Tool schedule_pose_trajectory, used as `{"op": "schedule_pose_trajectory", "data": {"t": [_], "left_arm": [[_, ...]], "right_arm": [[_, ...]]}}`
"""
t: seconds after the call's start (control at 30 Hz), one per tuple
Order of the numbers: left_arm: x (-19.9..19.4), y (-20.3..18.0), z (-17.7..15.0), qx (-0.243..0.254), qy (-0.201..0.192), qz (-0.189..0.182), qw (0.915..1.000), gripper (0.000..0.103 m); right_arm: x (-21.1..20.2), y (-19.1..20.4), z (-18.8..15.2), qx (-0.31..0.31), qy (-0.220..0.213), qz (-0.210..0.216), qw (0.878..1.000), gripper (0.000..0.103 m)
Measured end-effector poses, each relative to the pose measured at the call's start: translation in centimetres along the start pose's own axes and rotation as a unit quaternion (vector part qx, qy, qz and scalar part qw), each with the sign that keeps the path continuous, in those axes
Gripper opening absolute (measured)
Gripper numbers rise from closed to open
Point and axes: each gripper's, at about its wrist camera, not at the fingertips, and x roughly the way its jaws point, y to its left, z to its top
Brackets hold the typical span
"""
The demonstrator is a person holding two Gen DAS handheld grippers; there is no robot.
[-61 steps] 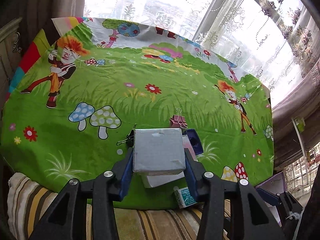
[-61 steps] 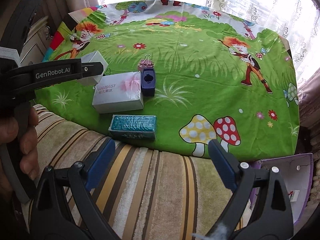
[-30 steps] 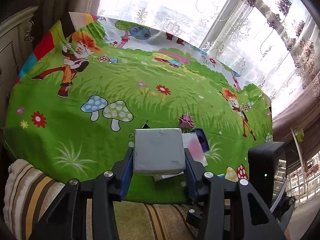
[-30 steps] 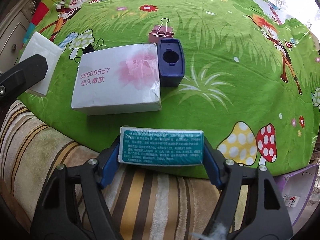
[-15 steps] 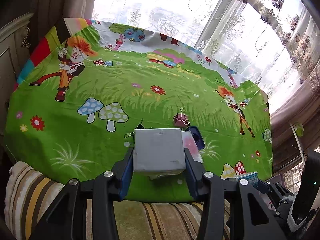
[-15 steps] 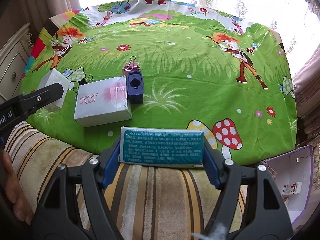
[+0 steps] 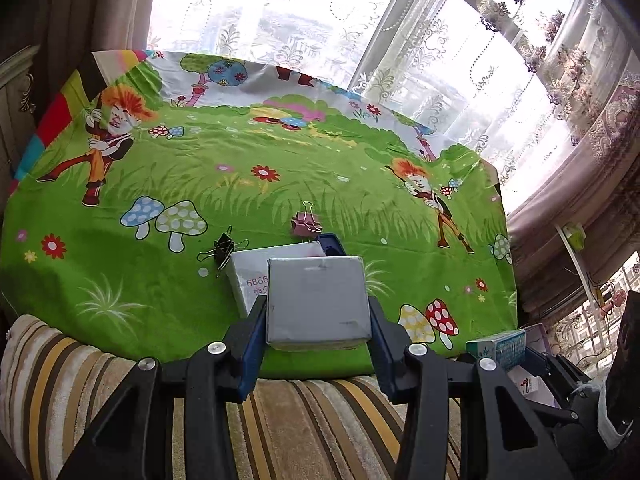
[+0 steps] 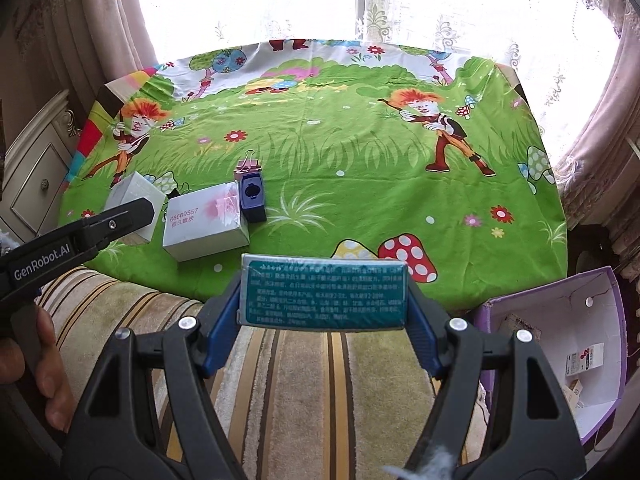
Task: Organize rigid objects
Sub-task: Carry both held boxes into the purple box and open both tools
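Looking along your left gripper (image 7: 318,312), you see its blue pads clamped on the two sides of a plain grey-white cardboard box (image 7: 318,302), held above the near edge of the green cartoon-print cloth (image 7: 280,184). That view alone shows the black binder clip (image 7: 224,248) lying left of the white printed box with the pink smudge (image 7: 256,276), which sits on the cloth partly hidden behind your held box. The pink binder clip (image 7: 306,224) lies just beyond it.

Your right wrist view shows what the left cannot: the open purple cardboard tray (image 8: 560,308) off the cloth's right corner, with small packets inside, and the dark blue plastic block with a round hole (image 8: 253,196) touching the white printed box's (image 8: 204,220) right side. Your right gripper (image 8: 324,300) is closed on the short ends of a teal rectangular carton with white print (image 8: 324,296), its long axis running left to right across the jaws, printed face toward the camera, above the striped beige cushion (image 8: 304,380) at the cloth's near edge.

Most of the cloth beyond and right of the cluster lies bare.
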Motion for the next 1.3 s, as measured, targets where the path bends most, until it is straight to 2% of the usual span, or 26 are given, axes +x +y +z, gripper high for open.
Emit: {"op": "schedule_pose_trajectory", "data": {"t": [0.33, 0.73, 1.0, 1.3], "left_arm": [[-0.8, -4.2, -2.0, 0.038, 0.021, -0.038, 0.9983, 0.047], [-1.2, -9.3, -4.3, 0.093, 0.048, -0.065, 0.9924, 0.047], [-1.2, -13.9, -6.6, 0.156, 0.065, -0.078, 0.9825, 0.047], [-0.5, -18.7, -9.1, 0.221, 0.09, -0.106, 0.9653, 0.047]], "right_arm": [[-3.2, -2.8, -2.0, 0.02, -0.021, -0.002, 1.0, 0.075], [-6.2, -6.7, -4.5, 0.037, -0.039, -0.031, 0.998, 0.075], [-8.2, -10.7, -6.8, 0.064, -0.043, -0.063, 0.995, 0.075], [-10.5, -16.0, -8.9, 0.107, -0.049, -0.11, 0.987, 0.075]]}}
